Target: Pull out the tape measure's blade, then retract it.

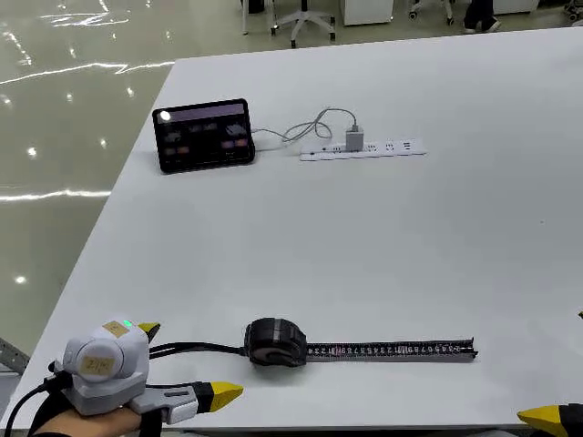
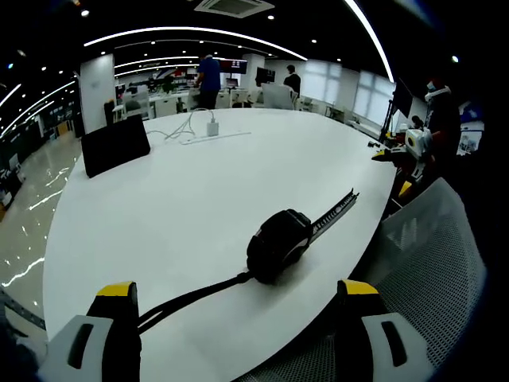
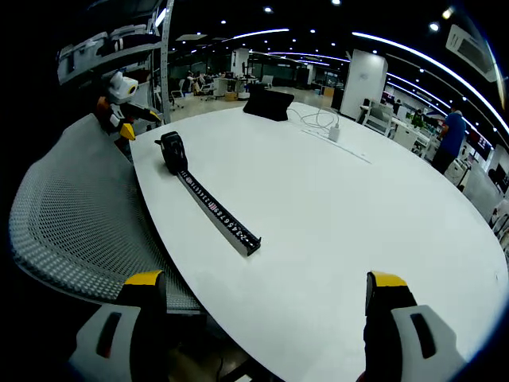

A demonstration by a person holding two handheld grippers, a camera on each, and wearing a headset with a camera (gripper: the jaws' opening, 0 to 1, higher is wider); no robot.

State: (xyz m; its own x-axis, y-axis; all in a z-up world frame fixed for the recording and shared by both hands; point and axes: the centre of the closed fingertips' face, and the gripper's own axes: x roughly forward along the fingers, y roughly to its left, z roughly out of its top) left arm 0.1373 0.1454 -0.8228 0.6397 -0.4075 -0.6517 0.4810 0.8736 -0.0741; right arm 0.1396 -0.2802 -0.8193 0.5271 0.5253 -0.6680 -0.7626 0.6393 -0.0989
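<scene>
A black tape measure (image 1: pixel 275 342) lies on the white table (image 1: pixel 364 237) near its front edge. Its blade (image 1: pixel 392 350) is pulled out flat to the right, ending in the hook. A black wrist strap (image 1: pixel 196 348) trails left from the case, between the yellow tips of my left gripper (image 1: pixel 185 360). That gripper is open a short way behind the case (image 2: pixel 278 243) and touches nothing. My right gripper (image 3: pixel 266 280) is open and holds nothing, off the table's near edge. It is well back from the blade's end (image 3: pixel 248 243), and one yellow fingertip (image 1: pixel 547 417) shows at the bottom right.
A dark tablet (image 1: pixel 204 135) stands at the far left of the table. A white power strip (image 1: pixel 364 148) with a plugged charger and cable lies beside it. A grey mesh chair back (image 3: pixel 79 215) sits below the near table edge. People stand in the room behind.
</scene>
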